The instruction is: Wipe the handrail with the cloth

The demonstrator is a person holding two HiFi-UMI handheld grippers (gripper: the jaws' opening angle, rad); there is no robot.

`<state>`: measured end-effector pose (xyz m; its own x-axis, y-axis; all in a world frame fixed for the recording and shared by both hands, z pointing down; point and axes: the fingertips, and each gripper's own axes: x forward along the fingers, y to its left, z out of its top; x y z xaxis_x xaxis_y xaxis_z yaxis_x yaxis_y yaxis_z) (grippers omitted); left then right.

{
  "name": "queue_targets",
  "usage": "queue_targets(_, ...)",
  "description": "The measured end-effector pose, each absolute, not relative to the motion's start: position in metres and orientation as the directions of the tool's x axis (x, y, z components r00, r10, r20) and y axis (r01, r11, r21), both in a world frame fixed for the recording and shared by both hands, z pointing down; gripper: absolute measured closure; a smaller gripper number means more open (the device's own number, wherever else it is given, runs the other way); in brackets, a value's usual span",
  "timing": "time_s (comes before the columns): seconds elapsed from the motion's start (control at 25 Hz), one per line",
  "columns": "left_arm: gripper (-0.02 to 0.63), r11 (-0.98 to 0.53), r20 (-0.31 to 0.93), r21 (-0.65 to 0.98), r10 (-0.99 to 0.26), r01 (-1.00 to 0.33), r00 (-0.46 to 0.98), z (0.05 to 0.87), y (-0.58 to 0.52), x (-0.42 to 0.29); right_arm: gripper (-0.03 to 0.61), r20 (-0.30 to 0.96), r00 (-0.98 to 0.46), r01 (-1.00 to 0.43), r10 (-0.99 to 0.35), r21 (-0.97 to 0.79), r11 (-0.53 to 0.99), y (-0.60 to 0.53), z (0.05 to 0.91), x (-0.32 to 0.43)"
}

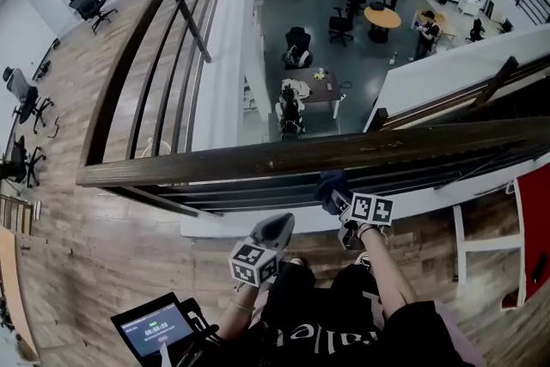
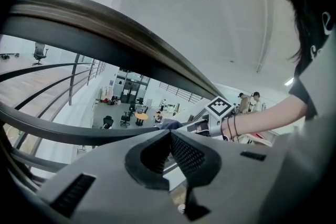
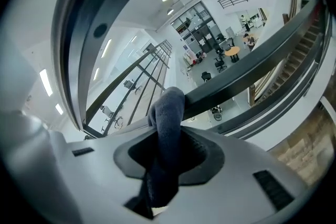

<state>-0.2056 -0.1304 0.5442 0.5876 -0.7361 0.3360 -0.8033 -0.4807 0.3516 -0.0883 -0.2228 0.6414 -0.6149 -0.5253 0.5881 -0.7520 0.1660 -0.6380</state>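
Cloth point(image 3: 167, 113) clamped in right gripper point(image 3: 167, 136) hides its jaw tips; left gripper point(image 2: 170, 135) sits closed, empty.

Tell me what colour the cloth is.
The cloth is dark blue-grey, and it shows best in the right gripper view.

Bright, even ceiling light; gripper views bend strongly, dark at their corners.
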Motion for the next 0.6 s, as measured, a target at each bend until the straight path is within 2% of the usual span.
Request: queue_targets(0.6, 0.611, -0.573, 0.357, 0.348, -0.650, -0.742, 0.670, 0.565, -0.175, 0.037, 0.480, 0.586, -0.526, -0.768, -0.616, -0.638, 0.050, -0.267, 0.660, 0.186)
